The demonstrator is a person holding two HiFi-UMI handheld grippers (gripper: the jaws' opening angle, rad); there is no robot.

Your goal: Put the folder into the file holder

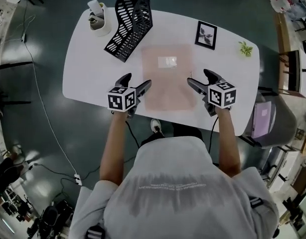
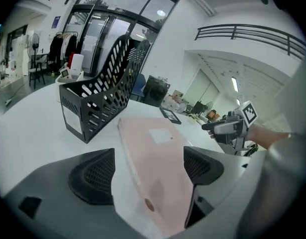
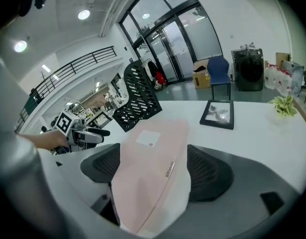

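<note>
the flat pale-pink plastic folder, lying on the white table near the black perforated file holder, should be pinched evenly at both side edges, each straddled by the wide-open left gripper and right gripper.

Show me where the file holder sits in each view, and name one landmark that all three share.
Head view: holder near the top, left of centre, up and left of the folder.
Left gripper view: holder left of centre, by the folder's far left corner.
Right gripper view: holder above and left of centre, past the folder's far end.
Shared landmark: the pink folder, next to the holder in all three.
</note>
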